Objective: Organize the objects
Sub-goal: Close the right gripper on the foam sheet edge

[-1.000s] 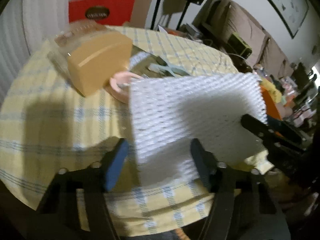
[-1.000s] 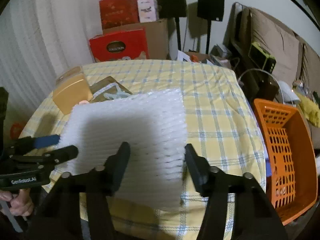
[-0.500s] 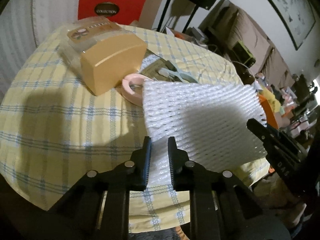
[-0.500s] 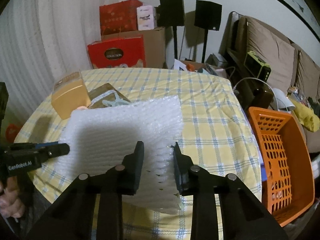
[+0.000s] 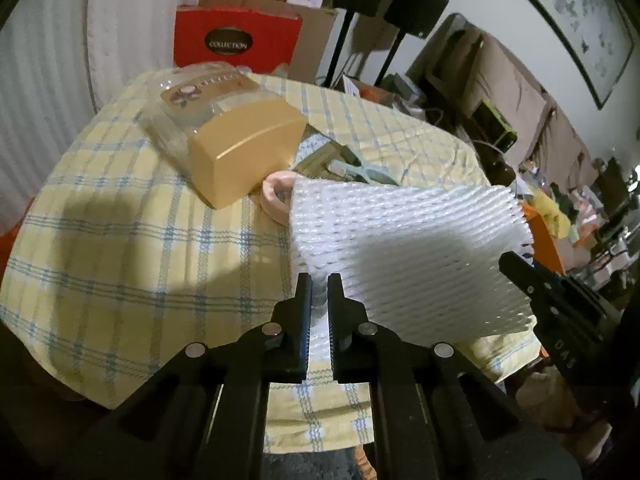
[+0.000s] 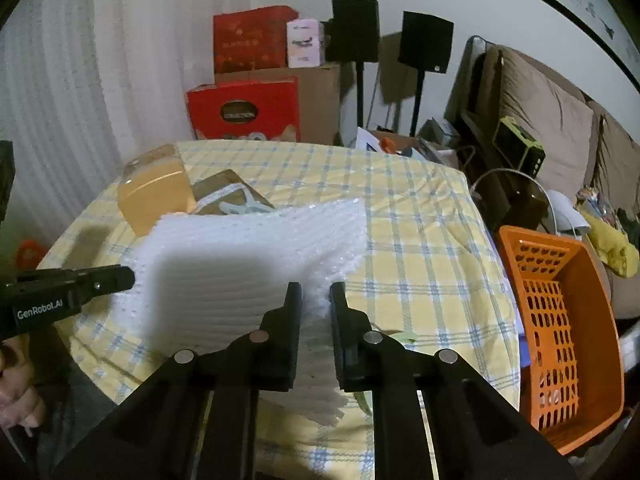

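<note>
Since a second ago both sets of jaws, which stood wide on either side of the white foam sheet [image 5: 404, 256], have drawn in on it, and the sheet now hangs lifted between them above the table [image 5: 120, 248]. The left gripper [image 5: 319, 284] points steeply down, clenched on the sheet's near left corner with only a thin strip of foam showing between its fingers. The right gripper [image 6: 315, 292] also tilts downward; its jaws are closing on the sheet's near right edge, foam pinched between them. In the right wrist view the left gripper [image 6: 124, 276] enters from the left, a hand [image 6: 16, 396] behind it at the frame's lower corner. The sheet is a ribbed, netted white foam rectangle, slightly bowed, its far edge sloping away ahead of both claws. Beyond the left claw and to its left lies a tan box [image 5: 244, 152] against a clear plastic pack [image 5: 192, 96]; straight ahead, just past the sheet's far corner, a pink ring [image 5: 276, 196] rests on the yellow checked cloth. To the right of the right claw the cloth lies bare out to the table's rounded edge, and past that edge, lower down, stands an orange basket [image 6: 560, 320]. Left of the left claw the cloth is likewise bare to the rim.
</note>
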The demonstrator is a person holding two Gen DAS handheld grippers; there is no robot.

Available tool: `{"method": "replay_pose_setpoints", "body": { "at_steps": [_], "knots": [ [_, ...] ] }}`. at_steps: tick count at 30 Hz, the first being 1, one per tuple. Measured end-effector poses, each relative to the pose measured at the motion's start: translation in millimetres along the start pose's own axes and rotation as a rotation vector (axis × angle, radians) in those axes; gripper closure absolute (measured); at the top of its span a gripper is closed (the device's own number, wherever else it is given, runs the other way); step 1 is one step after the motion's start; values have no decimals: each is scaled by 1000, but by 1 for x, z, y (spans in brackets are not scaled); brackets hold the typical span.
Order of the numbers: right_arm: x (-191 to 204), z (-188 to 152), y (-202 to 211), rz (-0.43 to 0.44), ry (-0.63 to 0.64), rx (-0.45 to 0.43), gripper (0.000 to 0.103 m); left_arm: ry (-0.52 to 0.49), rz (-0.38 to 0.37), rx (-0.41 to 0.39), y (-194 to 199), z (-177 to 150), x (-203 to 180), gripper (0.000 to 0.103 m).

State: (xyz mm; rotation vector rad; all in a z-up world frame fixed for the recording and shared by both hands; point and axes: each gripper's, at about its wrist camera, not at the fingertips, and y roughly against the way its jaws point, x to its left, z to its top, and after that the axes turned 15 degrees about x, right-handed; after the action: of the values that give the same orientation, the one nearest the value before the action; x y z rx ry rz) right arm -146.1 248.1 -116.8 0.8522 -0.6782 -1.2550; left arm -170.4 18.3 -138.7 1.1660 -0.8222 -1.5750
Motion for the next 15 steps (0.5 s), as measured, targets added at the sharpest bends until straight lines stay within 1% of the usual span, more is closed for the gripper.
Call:
{"method": "replay_pose_setpoints", "body": {
  "at_steps": [2, 5, 9, 12, 15],
  "knots": [
    [3, -1, 3, 1, 9, -3, 92, -3, 3, -8, 6, -3, -1, 97],
    [10, 1, 7, 0, 25, -5, 93, 1, -25, -21, 19, -8, 0, 97],
    [22, 0, 12, -33, 50, -12, 93, 24, -46, -37, 29, -14, 3, 97],
    [27, -6, 27, -36, 53, -39, 93, 15, -36, -66, 39, -23, 2, 97],
    [29, -13, 42, -12, 47, -55, 93, 16, -27, -86, 48, -35, -3, 97]
  ]
}}
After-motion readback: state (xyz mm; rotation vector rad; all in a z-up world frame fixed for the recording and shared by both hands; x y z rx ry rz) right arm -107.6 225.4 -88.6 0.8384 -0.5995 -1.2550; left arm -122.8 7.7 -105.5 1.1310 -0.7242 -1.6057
